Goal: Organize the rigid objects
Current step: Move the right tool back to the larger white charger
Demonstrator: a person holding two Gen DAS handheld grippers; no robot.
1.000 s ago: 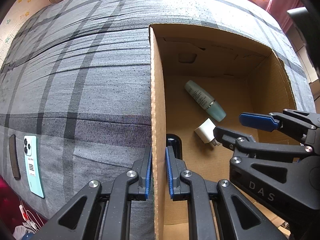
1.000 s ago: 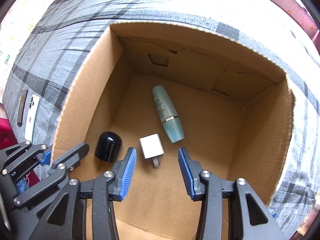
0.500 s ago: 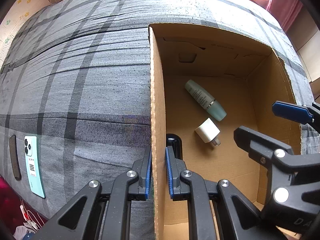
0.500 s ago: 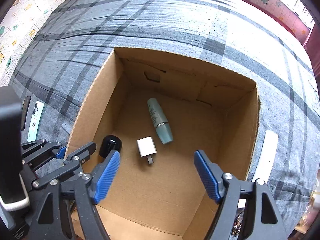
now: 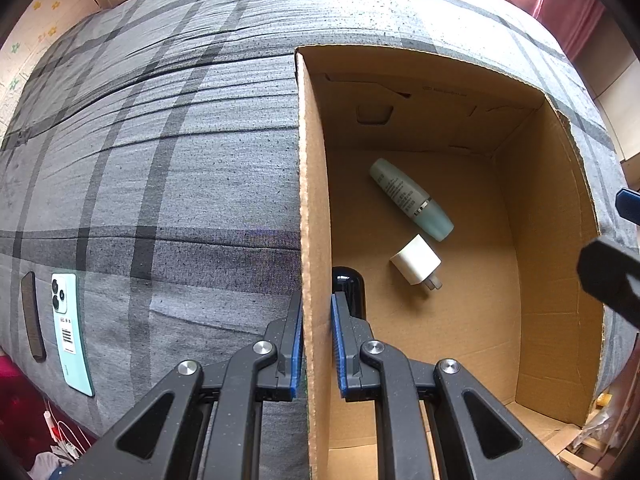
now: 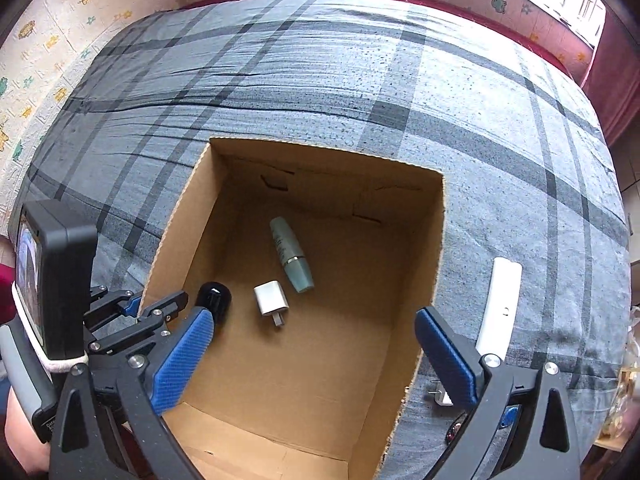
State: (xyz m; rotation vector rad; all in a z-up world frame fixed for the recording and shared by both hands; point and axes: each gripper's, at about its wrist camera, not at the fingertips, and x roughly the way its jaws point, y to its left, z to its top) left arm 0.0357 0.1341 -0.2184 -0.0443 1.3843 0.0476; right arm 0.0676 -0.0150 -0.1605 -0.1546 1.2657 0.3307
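Note:
An open cardboard box (image 6: 320, 152) sits on a grey plaid bedspread. On its floor lie a teal bottle (image 6: 290, 254) (image 5: 412, 200), a white charger cube (image 6: 271, 298) (image 5: 416, 260) and a black rounded cap (image 6: 214, 300) (image 5: 348, 284). My left gripper (image 5: 316, 312) (image 6: 156, 308) is shut on the box's left wall (image 5: 316, 160), one pad on each side. My right gripper (image 6: 314, 320) hangs above the box mouth, its jaws opening wide with nothing between them. In the left wrist view only its tips (image 5: 616, 240) show at the right edge.
Left of the box a mint phone (image 5: 68, 332) and a dark narrow strip (image 5: 32, 316) lie on the bedspread. To the right of the box lie a long white bar (image 6: 500, 308) and a small white plug (image 6: 440, 394). Patterned wall and red curtain lie beyond.
The right gripper rose out of the box and back from the white charger, and its jaws spread wide. The left gripper kept its hold on the wall.

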